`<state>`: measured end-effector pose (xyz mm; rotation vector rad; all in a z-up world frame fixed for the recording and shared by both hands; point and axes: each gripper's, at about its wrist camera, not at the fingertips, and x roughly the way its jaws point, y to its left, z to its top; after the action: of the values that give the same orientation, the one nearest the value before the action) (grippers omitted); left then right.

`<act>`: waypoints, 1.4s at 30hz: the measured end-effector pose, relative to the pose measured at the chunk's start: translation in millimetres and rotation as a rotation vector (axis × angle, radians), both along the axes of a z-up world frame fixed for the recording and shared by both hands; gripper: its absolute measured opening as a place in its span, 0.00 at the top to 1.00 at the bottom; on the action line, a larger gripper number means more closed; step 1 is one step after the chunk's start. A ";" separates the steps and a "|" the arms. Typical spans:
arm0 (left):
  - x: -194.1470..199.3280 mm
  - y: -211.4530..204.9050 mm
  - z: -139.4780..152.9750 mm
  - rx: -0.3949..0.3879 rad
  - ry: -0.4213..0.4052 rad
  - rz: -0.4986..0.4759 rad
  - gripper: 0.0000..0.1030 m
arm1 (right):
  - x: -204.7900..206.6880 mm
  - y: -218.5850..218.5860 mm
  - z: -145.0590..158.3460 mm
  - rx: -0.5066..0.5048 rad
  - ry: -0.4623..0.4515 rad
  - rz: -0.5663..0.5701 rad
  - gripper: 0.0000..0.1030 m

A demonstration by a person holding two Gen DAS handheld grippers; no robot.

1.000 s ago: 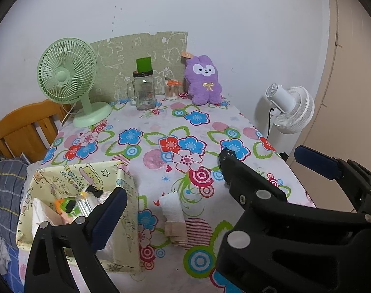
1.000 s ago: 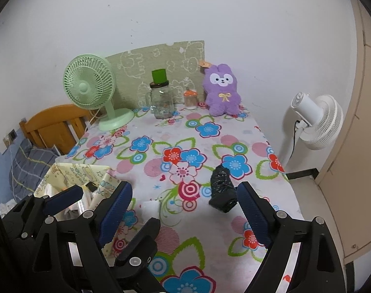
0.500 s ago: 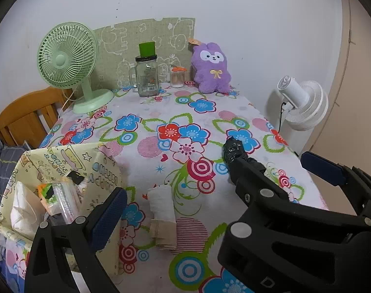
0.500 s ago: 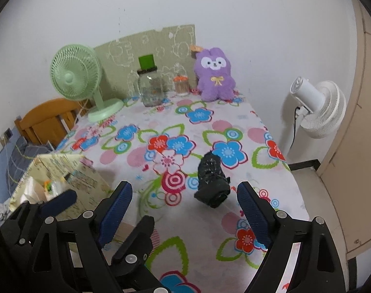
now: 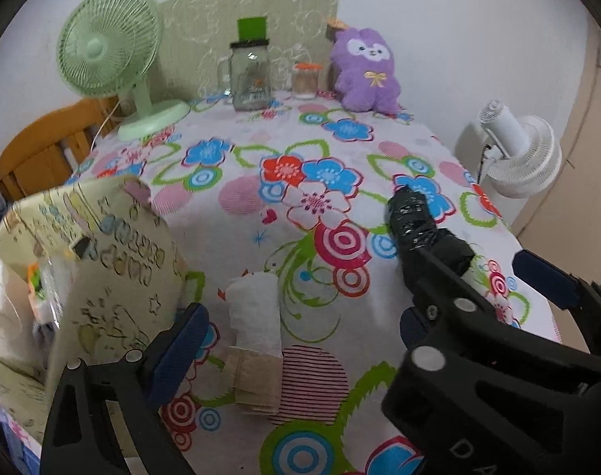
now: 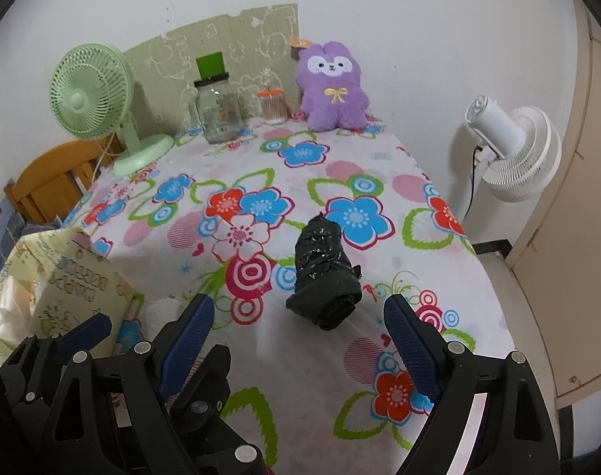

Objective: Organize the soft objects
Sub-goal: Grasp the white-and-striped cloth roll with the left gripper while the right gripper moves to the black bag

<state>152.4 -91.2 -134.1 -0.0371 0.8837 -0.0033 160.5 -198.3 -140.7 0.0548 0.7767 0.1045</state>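
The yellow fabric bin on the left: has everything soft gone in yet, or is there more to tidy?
The yellow fabric bin already holds a few packets. Neither gripper holds anything: the right gripper stands open before the black plastic roll, the left gripper open near the white-and-tan cloth roll. Both rolls lie on the tablecloth; the purple plush sits at the back.

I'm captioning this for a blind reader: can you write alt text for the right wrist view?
An open right gripper hovers over a flowered tablecloth, with a roll of black plastic bags lying just ahead between its fingers. A purple plush toy, glass jar and green fan stand by the far wall.
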 end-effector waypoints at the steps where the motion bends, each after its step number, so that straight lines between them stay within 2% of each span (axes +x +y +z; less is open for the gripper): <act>1: 1.0 0.6 -1.8 -0.004 0.004 0.011 0.06 | 1.8 -0.2 -2.4 -0.001 0.005 -0.001 0.13; 10: 12.4 5.2 -21.5 -0.015 0.067 0.065 0.12 | 12.4 -1.4 -17.0 -0.006 0.038 -0.001 0.13; 17: 24.3 9.0 -33.8 -0.027 0.126 0.073 0.29 | 19.6 -1.6 -23.2 -0.004 0.051 -0.004 0.13; 19: 24.1 8.2 -33.2 -0.016 0.116 0.078 0.33 | 21.5 -1.5 -24.7 -0.007 0.054 -0.001 0.13; 24: 27.4 8.5 -32.1 0.004 0.104 0.067 0.64 | 26.2 -0.3 -26.8 -0.004 0.059 0.008 0.13; 27: 30.2 8.9 -31.4 0.005 0.107 0.056 0.76 | 28.4 1.0 -25.9 -0.005 0.053 0.014 0.13; 32: 33.7 5.5 -30.6 0.007 0.107 0.038 0.81 | 32.6 1.9 -25.0 -0.024 0.041 0.020 0.13; 42: 57.6 -1.5 -31.6 0.009 0.102 0.030 0.81 | 52.9 -8.3 -25.7 -0.003 0.029 -0.013 0.13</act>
<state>209.9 -92.7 -165.8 -0.0423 0.9850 0.0312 213.4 -206.6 -166.4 0.0583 0.8053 0.0900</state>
